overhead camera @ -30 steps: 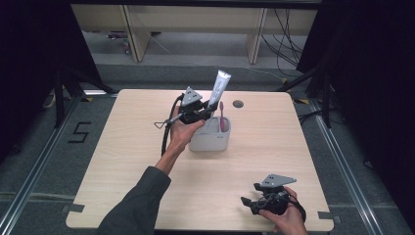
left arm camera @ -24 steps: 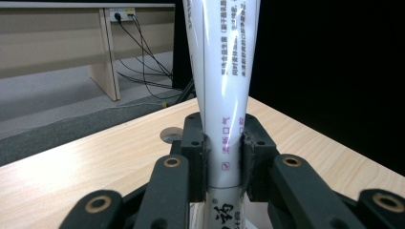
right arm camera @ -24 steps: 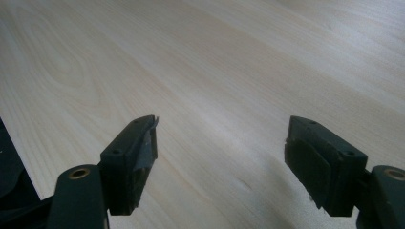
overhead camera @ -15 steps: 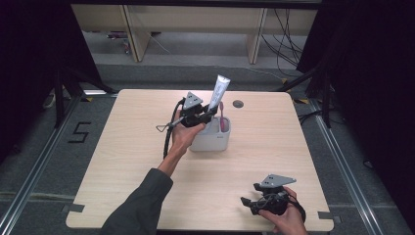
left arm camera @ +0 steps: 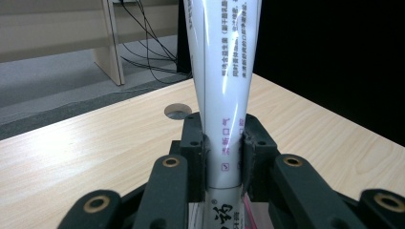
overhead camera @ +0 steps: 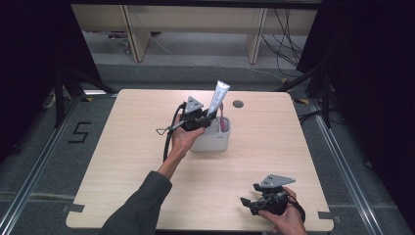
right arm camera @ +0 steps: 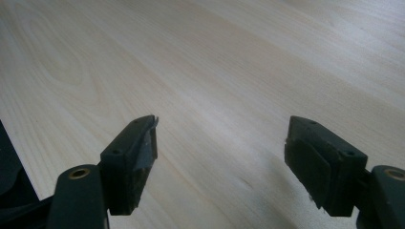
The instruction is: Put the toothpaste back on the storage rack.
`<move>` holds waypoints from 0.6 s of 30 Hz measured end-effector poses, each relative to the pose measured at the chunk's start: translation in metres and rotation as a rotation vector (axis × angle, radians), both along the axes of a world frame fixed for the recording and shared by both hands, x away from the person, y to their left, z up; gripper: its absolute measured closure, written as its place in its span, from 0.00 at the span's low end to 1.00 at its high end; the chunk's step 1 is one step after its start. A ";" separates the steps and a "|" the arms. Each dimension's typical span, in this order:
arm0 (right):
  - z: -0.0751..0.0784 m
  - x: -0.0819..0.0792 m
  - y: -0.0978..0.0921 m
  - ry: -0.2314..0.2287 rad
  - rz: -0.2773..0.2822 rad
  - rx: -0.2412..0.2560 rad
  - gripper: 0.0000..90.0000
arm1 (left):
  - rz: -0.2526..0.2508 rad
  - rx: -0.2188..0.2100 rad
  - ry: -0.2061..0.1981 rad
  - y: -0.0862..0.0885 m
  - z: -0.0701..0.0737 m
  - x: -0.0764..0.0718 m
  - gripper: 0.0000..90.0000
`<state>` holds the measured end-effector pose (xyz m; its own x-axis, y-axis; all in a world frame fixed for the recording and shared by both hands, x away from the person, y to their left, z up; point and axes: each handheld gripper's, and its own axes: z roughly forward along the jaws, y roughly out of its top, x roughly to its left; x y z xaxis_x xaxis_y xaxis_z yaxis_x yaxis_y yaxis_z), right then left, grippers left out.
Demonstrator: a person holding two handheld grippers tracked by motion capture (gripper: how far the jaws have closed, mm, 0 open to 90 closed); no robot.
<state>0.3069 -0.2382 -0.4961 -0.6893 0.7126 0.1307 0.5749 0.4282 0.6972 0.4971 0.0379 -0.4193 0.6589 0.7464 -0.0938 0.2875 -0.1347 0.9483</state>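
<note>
The left hand-held gripper (left arm camera: 222,162) clamps the tube (overhead camera: 218,98) upright, directly over the holder (overhead camera: 215,141), while the right hand-held gripper (right arm camera: 222,162) rests wide open, empty, well apart.

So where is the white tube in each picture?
High view: the white tube stands up at the middle, above the grey holder, pinched by the left hand-held gripper.
Left gripper view: centre, the white tube rises between the jaws.
Right gripper view: bare table, no tube.
Shared landmark: the round table hole.
</note>
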 end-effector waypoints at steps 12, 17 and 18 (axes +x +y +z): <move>0.000 0.000 0.000 0.000 0.001 -0.001 0.31 | 0.002 0.018 0.017 -0.001 -0.007 -0.002 0.82; 0.000 0.000 0.001 0.002 0.001 -0.003 0.31 | 0.001 0.024 0.036 0.002 -0.014 -0.002 0.81; 0.000 0.000 0.001 0.002 0.000 -0.003 0.31 | -0.001 0.030 0.038 0.002 -0.014 -0.002 0.81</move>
<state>0.3067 -0.2377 -0.4961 -0.6888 0.7132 0.1299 0.5765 0.4303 0.6946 0.4953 0.0397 -0.4335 0.6560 0.7485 -0.0969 0.3235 -0.1629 0.9321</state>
